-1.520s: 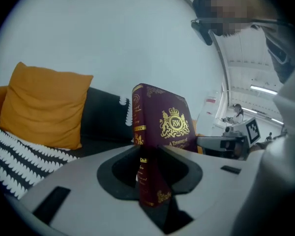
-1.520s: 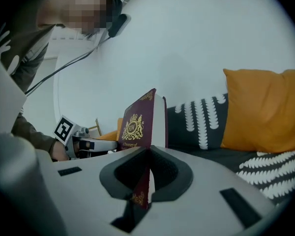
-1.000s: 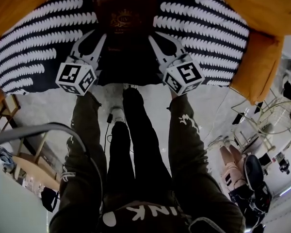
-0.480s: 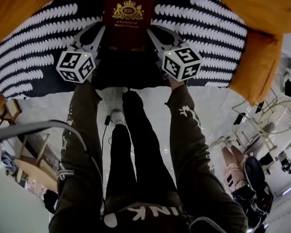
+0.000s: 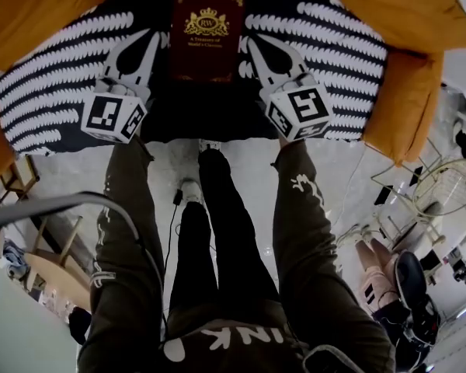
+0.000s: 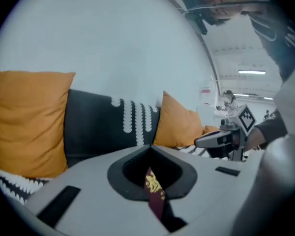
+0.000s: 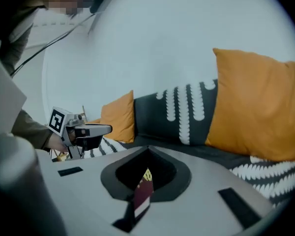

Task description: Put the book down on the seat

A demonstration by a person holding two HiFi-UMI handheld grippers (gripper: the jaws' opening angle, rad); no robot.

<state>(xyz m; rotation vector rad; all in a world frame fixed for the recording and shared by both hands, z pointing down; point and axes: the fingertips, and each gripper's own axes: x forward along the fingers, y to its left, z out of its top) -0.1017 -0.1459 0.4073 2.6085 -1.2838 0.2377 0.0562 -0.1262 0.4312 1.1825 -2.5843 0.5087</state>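
Note:
A dark red book (image 5: 206,37) with a gold crest lies flat on the black seat cover with white leaf rows (image 5: 62,76). My left gripper (image 5: 157,37) rests just off the book's left edge, and my right gripper (image 5: 247,43) sits at its right edge. Both sets of jaws meet at the tips, and neither holds the book. In the left gripper view the jaws (image 6: 150,146) are shut, and a strip of the book (image 6: 154,188) shows through the hole between them. The right gripper view shows the same: shut jaws (image 7: 148,149) and a strip of the book (image 7: 143,191).
Orange cushions stand at the seat's back left (image 5: 31,14), back right (image 5: 404,6) and right end (image 5: 408,107). The person's legs (image 5: 217,231) stand on the grey floor before the seat. A cable (image 5: 171,216) trails there. A wire basket (image 5: 443,189) stands at the right.
The book went from tilted up between both grippers to lying flat on the seat. Both grippers have drawn back and outward from its edges.

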